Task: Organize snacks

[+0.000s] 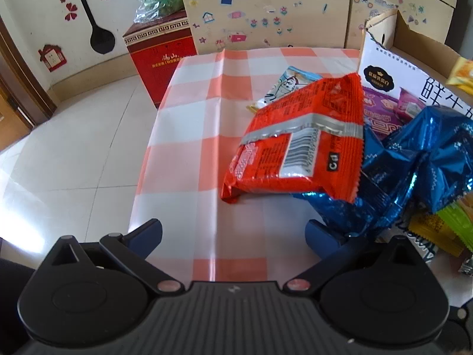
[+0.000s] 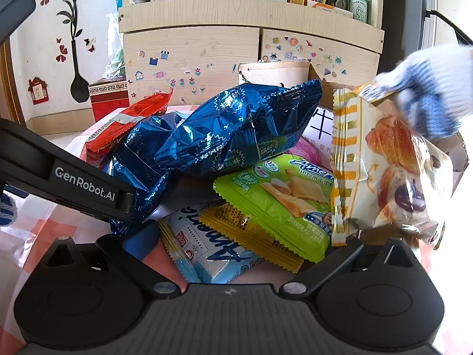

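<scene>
A pile of snack packets lies on the checked table (image 1: 207, 118). An orange-red packet (image 1: 298, 142) lies on a crumpled blue foil bag (image 1: 414, 159); both show in the right wrist view, the orange-red packet (image 2: 124, 124) behind the blue bag (image 2: 230, 130). My left gripper (image 1: 233, 233) is open, low over the cloth; its right finger touches the blue bag's edge. My right gripper (image 2: 236, 236) is open over a green cracker packet (image 2: 280, 201), a yellow packet (image 2: 254, 236) and a light-blue packet (image 2: 207, 251). A gloved hand (image 2: 428, 88) holds a yellow-white bread packet (image 2: 393, 174) at its right finger.
An open cardboard box (image 1: 414, 47) with white printed sides stands at the table's back right, purple packets (image 1: 381, 112) lying in front of it. A red carton (image 1: 159, 56) stands on the floor beyond the table. A stickered wooden cabinet (image 2: 251, 56) stands behind.
</scene>
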Demonstrator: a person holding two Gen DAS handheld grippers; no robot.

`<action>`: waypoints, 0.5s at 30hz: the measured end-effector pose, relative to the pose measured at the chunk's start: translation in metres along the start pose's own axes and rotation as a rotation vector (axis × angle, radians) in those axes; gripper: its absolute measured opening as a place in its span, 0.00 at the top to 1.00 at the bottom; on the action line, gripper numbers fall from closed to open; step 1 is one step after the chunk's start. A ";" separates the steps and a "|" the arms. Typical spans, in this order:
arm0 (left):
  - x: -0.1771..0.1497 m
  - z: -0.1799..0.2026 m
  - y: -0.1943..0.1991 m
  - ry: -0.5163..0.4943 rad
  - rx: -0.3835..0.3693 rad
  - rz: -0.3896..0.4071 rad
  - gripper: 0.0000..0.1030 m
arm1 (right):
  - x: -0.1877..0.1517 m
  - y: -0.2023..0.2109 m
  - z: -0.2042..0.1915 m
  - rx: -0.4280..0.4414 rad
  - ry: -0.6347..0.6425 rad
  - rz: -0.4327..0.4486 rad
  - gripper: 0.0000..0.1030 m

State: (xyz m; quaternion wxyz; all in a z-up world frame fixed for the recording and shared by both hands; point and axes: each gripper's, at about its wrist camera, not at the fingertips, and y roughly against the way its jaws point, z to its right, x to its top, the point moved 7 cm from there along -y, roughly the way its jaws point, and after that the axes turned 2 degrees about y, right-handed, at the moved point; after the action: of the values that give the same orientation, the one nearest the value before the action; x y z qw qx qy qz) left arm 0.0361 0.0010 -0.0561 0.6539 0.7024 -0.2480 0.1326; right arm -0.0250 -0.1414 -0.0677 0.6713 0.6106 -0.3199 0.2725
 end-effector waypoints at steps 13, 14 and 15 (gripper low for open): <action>0.001 -0.009 0.015 0.012 -0.009 0.049 0.01 | 0.000 0.000 0.000 0.000 0.000 0.000 0.00; 0.001 -0.009 0.017 0.009 -0.009 0.057 0.01 | 0.000 0.000 0.000 0.000 0.000 0.000 0.00; 0.001 -0.009 0.018 0.005 -0.009 0.064 0.01 | -0.001 0.000 0.000 0.000 0.000 0.000 0.00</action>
State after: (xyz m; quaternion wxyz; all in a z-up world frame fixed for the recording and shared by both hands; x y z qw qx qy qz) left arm 0.0287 0.0093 -0.0391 0.6531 0.6908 -0.2694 0.1539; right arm -0.0252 -0.1415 -0.0683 0.6713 0.6105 -0.3199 0.2725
